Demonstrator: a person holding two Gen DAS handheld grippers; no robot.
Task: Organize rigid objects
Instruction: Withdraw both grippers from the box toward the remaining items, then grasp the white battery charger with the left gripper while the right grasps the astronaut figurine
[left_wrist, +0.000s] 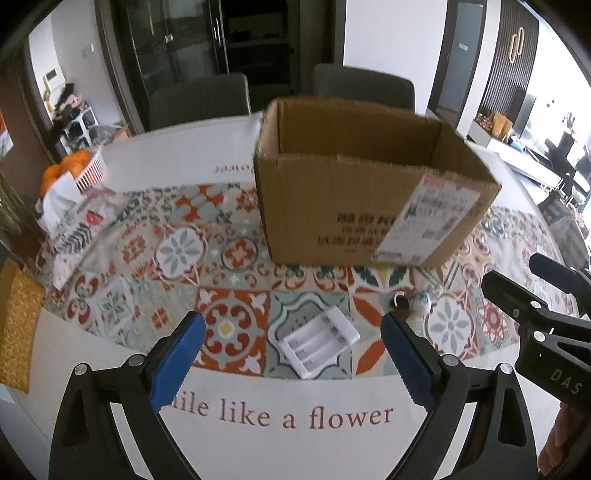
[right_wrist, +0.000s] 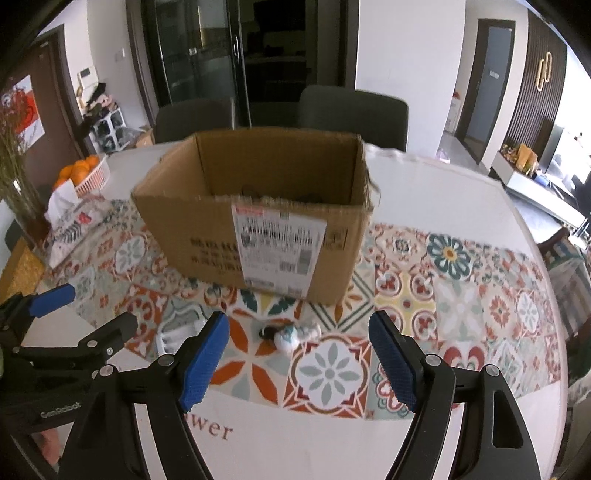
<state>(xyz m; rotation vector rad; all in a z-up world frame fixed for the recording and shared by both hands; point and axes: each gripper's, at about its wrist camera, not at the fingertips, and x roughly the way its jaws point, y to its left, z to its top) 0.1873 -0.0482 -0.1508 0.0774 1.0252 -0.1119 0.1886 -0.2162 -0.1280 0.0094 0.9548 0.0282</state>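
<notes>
Left gripper open over battery holder; right gripper open, figurine clearer.

Round table w/ tiled cloth: cardboard box, white battery holder, small figurine, orange basket.

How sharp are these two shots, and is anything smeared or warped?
Left wrist view: cardboard box edges and label smeared by motion blur, blue fingers crisp, room lines bowed by the fisheye. Right wrist view: box label unreadable, small toy soft, bright window glare at far right.
</notes>
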